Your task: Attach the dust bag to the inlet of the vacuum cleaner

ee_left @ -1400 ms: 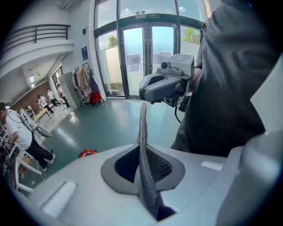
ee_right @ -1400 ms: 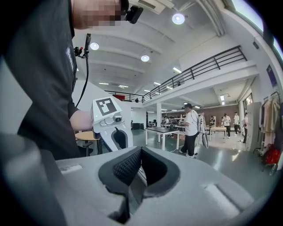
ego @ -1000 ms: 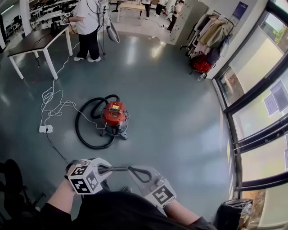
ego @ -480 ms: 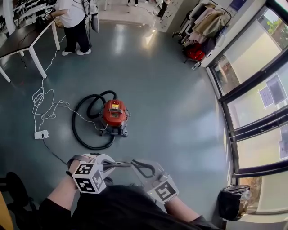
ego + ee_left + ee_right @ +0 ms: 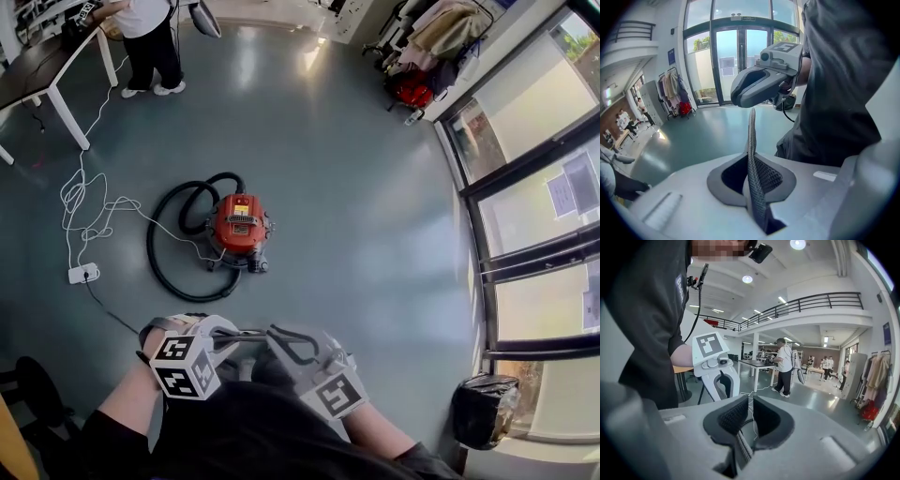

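The red vacuum cleaner stands on the grey floor, its black hose looped at its left. No dust bag shows in any view. Both grippers hang close to my body, well short of the vacuum, tips pointing at each other. My left gripper is shut, pads pressed flat together with nothing between them. My right gripper has its jaws opening, with a narrow gap and nothing inside. Each gripper view shows the other gripper just ahead.
A white cable runs from a power strip to the vacuum. A person in a white shirt stands by a table at the far left. A clothes rack and glass doors line the right. A black bin bag sits near right.
The floor has slid down the head view: the table and the person are nearer the top edge, the vacuum looks slightly larger. Both grippers keep their tip-to-tip pose in front of my body.
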Motion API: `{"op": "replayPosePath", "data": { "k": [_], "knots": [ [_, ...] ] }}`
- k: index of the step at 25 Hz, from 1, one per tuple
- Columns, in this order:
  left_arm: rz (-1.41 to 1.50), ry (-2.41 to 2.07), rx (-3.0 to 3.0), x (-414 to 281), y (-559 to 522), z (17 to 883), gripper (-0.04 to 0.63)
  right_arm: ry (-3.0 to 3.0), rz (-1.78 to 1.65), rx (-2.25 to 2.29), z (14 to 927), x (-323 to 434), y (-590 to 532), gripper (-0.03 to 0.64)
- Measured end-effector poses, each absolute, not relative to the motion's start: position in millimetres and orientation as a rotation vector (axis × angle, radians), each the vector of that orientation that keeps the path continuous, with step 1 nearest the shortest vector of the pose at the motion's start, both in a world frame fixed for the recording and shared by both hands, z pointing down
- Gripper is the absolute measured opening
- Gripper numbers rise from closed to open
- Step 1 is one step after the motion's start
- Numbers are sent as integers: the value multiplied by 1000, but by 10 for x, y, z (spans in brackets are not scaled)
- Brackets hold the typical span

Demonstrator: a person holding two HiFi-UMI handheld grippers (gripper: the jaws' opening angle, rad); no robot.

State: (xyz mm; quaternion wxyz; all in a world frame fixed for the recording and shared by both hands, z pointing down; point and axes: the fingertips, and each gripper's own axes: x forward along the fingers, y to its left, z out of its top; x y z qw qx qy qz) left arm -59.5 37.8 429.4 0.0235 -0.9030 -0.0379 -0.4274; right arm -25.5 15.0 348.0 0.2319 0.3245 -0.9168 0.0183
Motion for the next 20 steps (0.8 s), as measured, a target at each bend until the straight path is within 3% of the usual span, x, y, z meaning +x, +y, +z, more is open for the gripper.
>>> {"op": "replayPosePath", "data": {
  "k": [20],
  "knots": [
    [-1390, 128, -2812, 239, -140, 4778, 41, -2564, 55, 641, 4161, 751, -340, 17]
  ]
}}
